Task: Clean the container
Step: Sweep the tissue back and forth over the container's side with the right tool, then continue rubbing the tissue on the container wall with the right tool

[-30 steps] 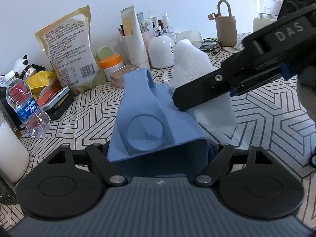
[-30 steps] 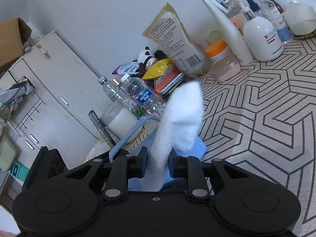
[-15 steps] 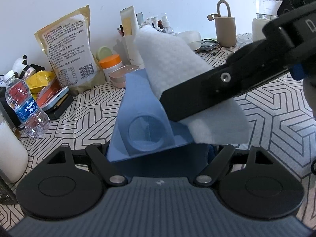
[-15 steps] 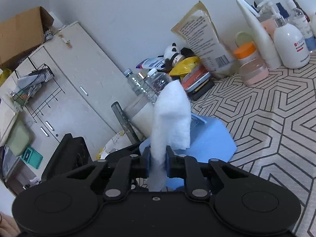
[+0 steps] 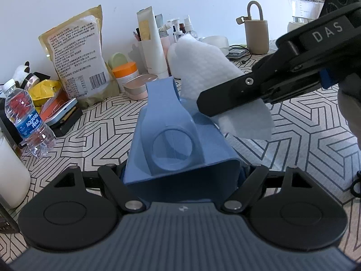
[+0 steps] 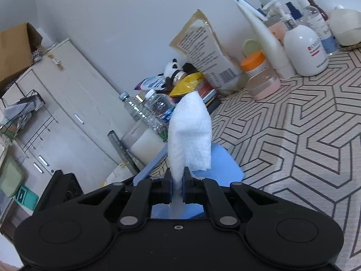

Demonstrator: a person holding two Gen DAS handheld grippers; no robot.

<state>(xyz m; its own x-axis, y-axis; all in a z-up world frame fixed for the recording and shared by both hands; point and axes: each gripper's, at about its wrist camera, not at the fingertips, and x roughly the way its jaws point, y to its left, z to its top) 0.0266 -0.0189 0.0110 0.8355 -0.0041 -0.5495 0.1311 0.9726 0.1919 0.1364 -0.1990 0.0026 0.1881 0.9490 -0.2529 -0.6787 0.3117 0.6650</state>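
The left hand-held gripper point(image 5: 180, 176) was closed on the near wall of the blue container point(image 5: 178, 135), which filled the space between its fingers. The container was tilted with its opening facing forward, exposing a raised inner ridge and a circular recess in the base. It was held over the patterned bench point(image 5: 304, 140); contact with the bench could not be determined.

The right hand-held gripper point(image 6: 177, 187) was clamped on a folded white cloth point(image 6: 190, 142). The cloth stood up from between the fingers and drooped to one side. In the left wrist view, the right hand-held gripper point(image 5: 227, 99) entered from the right, with the cloth point(image 5: 203, 67) at the far right edge of the container, just beside the rim. In the right wrist view, the container point(image 6: 222, 162) lay directly below and behind the cloth.

Items along the wall at the back of the bench:
- a printed pouch point(image 5: 76, 61)
- an orange-lidded jar point(image 5: 125, 73)
- a white tube point(image 5: 153, 43)
- a water bottle point(image 5: 24, 115), at the left
- a beige canister point(image 5: 257, 31), at the right

A white cabinet point(image 6: 56, 103) stood beyond the bench end.
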